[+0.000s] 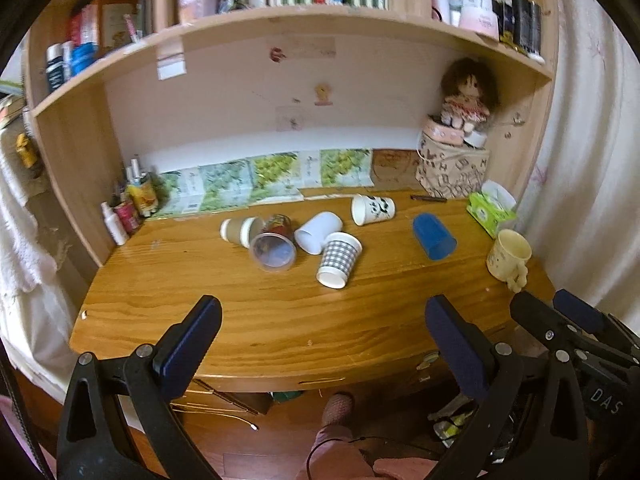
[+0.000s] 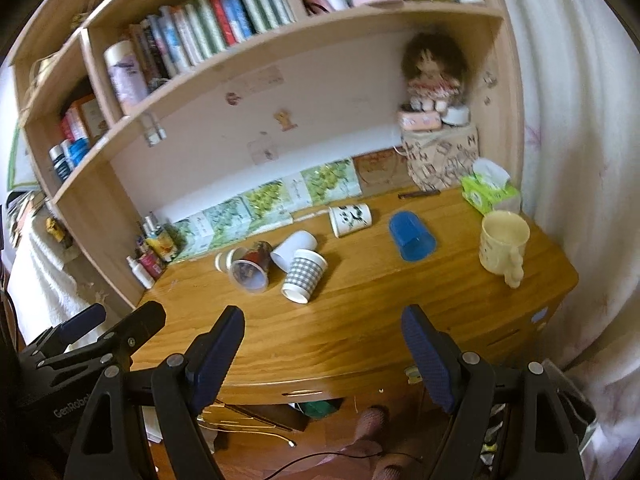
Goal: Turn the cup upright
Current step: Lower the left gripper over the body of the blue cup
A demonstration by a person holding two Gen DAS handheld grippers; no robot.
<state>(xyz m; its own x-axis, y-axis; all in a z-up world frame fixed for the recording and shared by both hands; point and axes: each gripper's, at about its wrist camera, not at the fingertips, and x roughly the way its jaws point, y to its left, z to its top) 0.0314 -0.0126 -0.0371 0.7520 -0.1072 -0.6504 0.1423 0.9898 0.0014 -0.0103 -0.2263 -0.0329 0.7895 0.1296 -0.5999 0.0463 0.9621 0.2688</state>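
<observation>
Several cups lie on their sides on the wooden desk (image 1: 280, 320): a brown paper cup (image 1: 240, 230), a clear printed cup (image 1: 274, 244), a plain white cup (image 1: 318, 230), a grey checked cup (image 1: 339, 258), a white cup with black marks (image 1: 373, 209) and a blue plastic cup (image 1: 434, 236). A cream mug (image 1: 509, 254) stands upright at the right. My left gripper (image 1: 324, 308) is open and empty near the desk's front edge. My right gripper (image 2: 322, 318) is open and empty there too. The checked cup (image 2: 303, 274) and blue cup (image 2: 412, 236) also show in the right wrist view.
A green tissue box (image 1: 490, 210) and a patterned paper bag (image 1: 452, 174) with a doll (image 1: 466, 96) stand at the back right. Small bottles (image 1: 128, 208) crowd the back left corner. Bookshelves hang above. A curtain hangs to the right.
</observation>
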